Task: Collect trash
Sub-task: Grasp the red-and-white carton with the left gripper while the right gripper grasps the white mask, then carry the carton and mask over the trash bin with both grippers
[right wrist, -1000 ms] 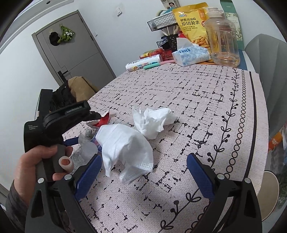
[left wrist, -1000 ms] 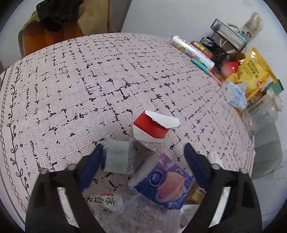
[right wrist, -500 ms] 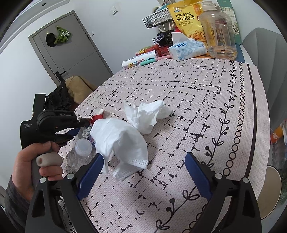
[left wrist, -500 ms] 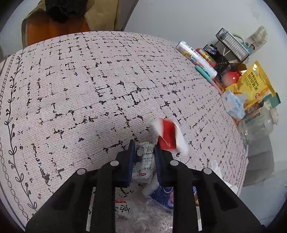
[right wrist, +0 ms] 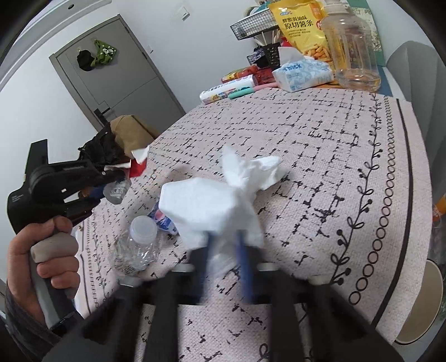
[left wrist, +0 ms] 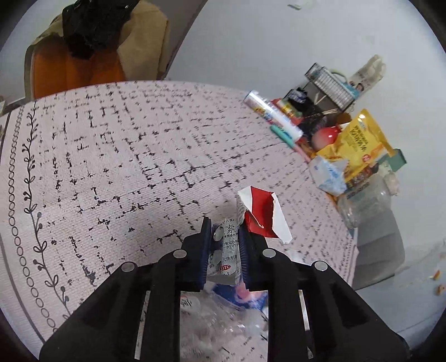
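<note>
My left gripper point(left wrist: 223, 231) is shut on a silver blister pack point(left wrist: 225, 250) and holds it above the patterned tablecloth point(left wrist: 111, 167). A torn red and white carton point(left wrist: 260, 214) hangs against its right finger, off the table too. The right wrist view shows this gripper point(right wrist: 111, 181) at the left, with the pack point(right wrist: 117, 190) and carton point(right wrist: 138, 167) in it. My right gripper point(right wrist: 223, 239) is shut on a white face mask point(right wrist: 200, 203), which touches a crumpled tissue point(right wrist: 251, 172). A crushed clear bottle point(right wrist: 136, 245) and a blue wrapper point(right wrist: 164, 220) lie beside the mask.
Against the far wall stand a yellow snack bag point(right wrist: 301, 30), a tissue pack point(right wrist: 303, 72), a clear jar point(right wrist: 354, 53), a wire basket point(right wrist: 251, 25) and a roll point(right wrist: 228, 90). A hand point(right wrist: 47, 250) holds the left gripper's handle. A grey chair point(right wrist: 415, 72) stands at the right.
The left gripper shut on the blister pack and rose, carrying the red carton with it. The right gripper, open around the mask before, has shut on it.
</note>
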